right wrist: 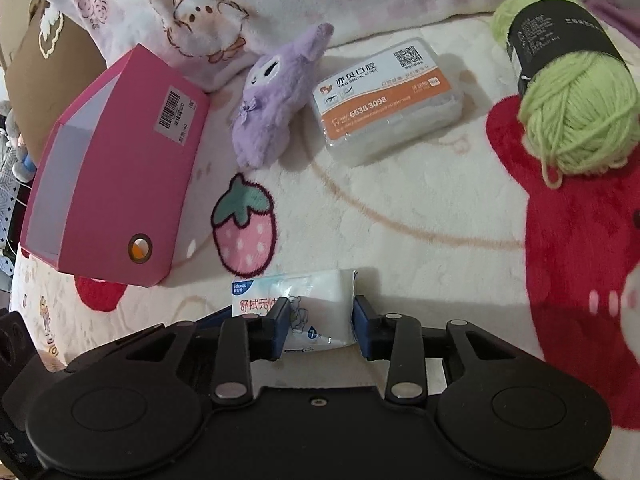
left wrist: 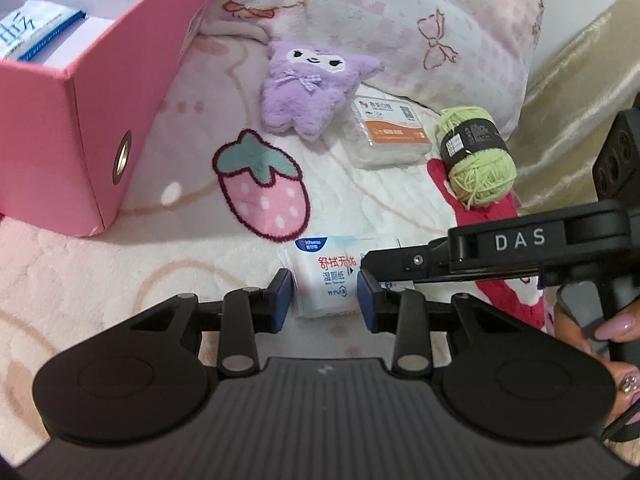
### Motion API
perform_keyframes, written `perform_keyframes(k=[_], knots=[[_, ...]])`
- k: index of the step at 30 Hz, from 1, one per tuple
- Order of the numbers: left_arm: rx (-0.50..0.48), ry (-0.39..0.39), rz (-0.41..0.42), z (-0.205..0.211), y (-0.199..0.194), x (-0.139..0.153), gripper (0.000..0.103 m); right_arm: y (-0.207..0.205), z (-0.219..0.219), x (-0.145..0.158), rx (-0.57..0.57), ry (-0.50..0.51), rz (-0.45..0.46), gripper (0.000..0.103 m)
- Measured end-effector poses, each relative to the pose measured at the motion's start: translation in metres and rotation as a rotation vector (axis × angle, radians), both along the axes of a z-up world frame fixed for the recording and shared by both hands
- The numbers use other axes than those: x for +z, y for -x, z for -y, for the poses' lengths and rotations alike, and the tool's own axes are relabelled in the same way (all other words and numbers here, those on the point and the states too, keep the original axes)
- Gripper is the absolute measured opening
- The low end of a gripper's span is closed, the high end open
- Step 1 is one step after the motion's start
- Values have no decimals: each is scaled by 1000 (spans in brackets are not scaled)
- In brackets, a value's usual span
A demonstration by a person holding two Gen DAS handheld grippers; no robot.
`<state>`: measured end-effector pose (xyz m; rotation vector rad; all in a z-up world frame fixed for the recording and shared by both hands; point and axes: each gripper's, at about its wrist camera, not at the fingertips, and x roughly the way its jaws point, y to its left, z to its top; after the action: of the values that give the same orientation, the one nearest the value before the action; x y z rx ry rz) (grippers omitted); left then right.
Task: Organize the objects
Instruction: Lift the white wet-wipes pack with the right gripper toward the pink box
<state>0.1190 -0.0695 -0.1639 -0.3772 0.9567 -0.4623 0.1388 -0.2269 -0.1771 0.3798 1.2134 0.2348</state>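
The wipes pack lies flat on the blanket, just below the blanket's printed strawberry, which serves as landmark here. By its look it is a soft, light foil pouch that will dent under pressure, and its glossy film may slip. The short sides look like the safest place to pinch, across the body rather than at a crimped end.

The right gripper straddles 1 end of the pack. Its 2 blue pads sit narrow, with 1 pad overlapping the printed face and the other against the edge, so it appears clamped on the pack. The left gripper brackets the other end with its jaws set narrow too. A sliver of space shows beside its left pad, and whether the right pad presses cannot be told, so its hold is uncertain.

Both tools tip downward toward the blanket and meet at the pack, the right tool crossing in from the right of the left-wrist view. A hand wraps the right tool's handle at that view's lower right edge.

Left of the strawberry stands the pink box, open, with something blue and white inside. Above the strawberry lie the plush and the floss box. To the upper right rests the yarn.
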Motion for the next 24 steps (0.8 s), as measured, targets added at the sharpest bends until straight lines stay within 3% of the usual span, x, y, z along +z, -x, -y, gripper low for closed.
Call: perform_keyframes(k=[6,12,18,21,24], knots=[[-55,-77,-4,5,11,15,34,11,0,6,-8,-28,-4,45],[-76,-99,-5,5,24,27,35,33,-16,19,6,48,54,48],[-99,-122,21,1,37,49,35,44,-15,32,18,-4,68,56],[-128,-153,-6,1,42,62,35,55,-21,39,23,-11,70,56],[-160,-176,19,-4,49,80,35,64,-24,54,38,-29,90,56]])
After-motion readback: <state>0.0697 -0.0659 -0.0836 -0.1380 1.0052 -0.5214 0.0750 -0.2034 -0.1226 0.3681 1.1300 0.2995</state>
